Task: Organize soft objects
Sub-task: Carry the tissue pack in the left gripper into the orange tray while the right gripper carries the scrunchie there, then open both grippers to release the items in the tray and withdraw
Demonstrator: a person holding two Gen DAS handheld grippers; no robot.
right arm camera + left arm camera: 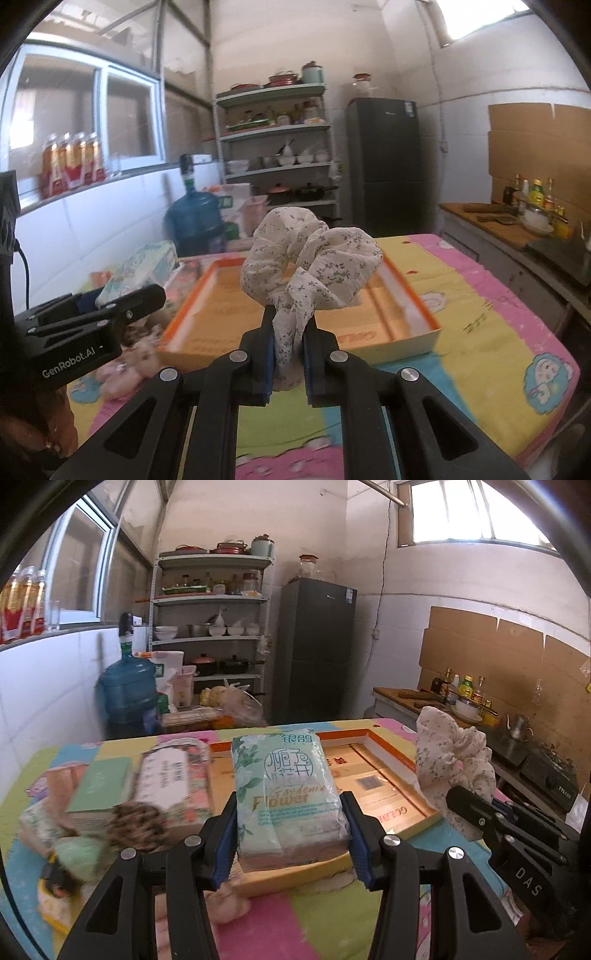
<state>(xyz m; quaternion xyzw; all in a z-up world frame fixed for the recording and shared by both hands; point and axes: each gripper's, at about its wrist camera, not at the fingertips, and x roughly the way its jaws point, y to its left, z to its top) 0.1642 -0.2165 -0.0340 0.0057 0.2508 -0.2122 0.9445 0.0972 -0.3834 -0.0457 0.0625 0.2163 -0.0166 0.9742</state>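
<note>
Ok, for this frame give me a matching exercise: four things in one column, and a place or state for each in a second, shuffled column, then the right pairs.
Things:
1. tissue pack
2. floral scrunchie
3. orange-rimmed tray
4. green book

Places or states:
A. lying on the table, to the left of the tray
B. open on the table, nothing lying in it
C. gripped by the right gripper, held above the tray
D. clamped by the left gripper

Pairs: 1-D, 2-C, 3-B, 4-A
</note>
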